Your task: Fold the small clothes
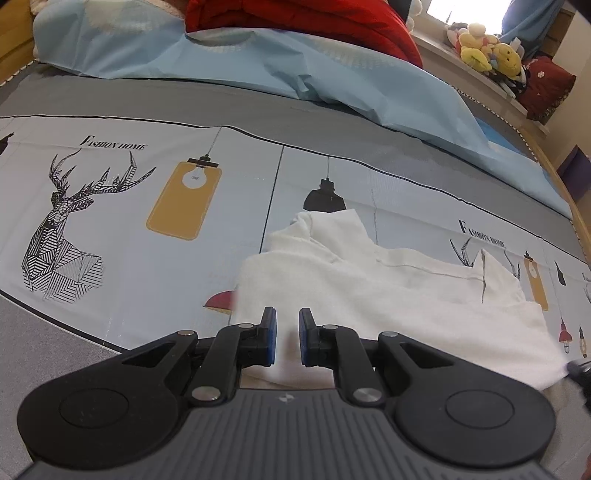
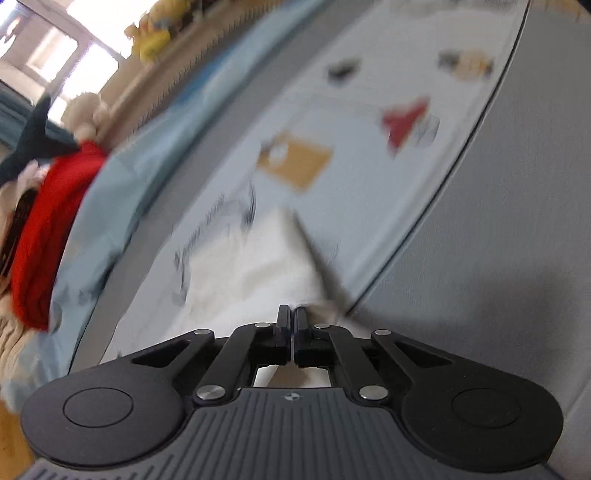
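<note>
A small white garment (image 1: 373,291) lies partly folded on the printed bedsheet (image 1: 129,206). My left gripper (image 1: 287,325) is open, its blue-padded fingers just above the garment's near left part, holding nothing. In the blurred right wrist view the right gripper (image 2: 291,314) is shut on the white garment (image 2: 255,266) at its near edge; a lifted corner of cloth runs up from the jaws. A dark bit of the right gripper (image 1: 580,369) shows at the garment's right corner in the left wrist view.
A light blue duvet (image 1: 258,62) and a red blanket (image 1: 295,22) lie along the far side of the bed. Plush toys (image 1: 487,55) sit on a sill at the far right. The bed's wooden edge (image 1: 576,210) runs down the right.
</note>
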A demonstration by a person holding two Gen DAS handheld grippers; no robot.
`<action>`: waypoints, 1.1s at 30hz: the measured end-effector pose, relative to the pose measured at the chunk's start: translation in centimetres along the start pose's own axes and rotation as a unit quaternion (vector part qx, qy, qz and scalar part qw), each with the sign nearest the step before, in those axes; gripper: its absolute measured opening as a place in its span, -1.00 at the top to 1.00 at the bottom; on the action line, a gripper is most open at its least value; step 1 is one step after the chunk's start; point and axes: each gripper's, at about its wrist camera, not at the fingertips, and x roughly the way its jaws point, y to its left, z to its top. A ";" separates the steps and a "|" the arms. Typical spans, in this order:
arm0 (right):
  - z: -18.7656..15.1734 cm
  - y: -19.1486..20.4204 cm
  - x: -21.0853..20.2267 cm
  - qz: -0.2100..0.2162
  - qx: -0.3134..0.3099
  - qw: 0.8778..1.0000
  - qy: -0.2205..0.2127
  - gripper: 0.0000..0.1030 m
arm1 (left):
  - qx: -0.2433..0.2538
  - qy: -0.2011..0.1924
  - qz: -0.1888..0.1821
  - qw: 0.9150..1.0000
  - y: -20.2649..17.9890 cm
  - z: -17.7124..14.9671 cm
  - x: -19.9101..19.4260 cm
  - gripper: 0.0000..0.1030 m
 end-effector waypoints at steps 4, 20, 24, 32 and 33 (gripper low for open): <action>0.1 -1.0 2.3 -0.017 0.011 0.997 0.078 0.98 | 0.009 0.007 -0.002 1.000 -0.4 -0.1 0.3 0.74; -0.8 -2.1 4.7 -0.069 -0.009 0.995 0.077 0.90 | -0.010 0.085 0.020 0.996 1.1 -2.2 5.3 0.83; -0.4 0.4 2.7 -0.022 -0.081 0.996 0.021 0.79 | -0.043 0.033 -0.006 0.999 1.3 -0.1 2.9 0.60; -2.4 -0.4 4.8 -0.037 -0.086 0.993 0.075 0.75 | -0.059 -0.032 -0.024 0.997 0.8 2.7 4.9 0.02; -2.5 -0.3 4.9 -0.038 -0.092 0.992 0.076 0.75 | -0.065 -0.034 -0.027 0.997 0.9 2.9 5.6 0.01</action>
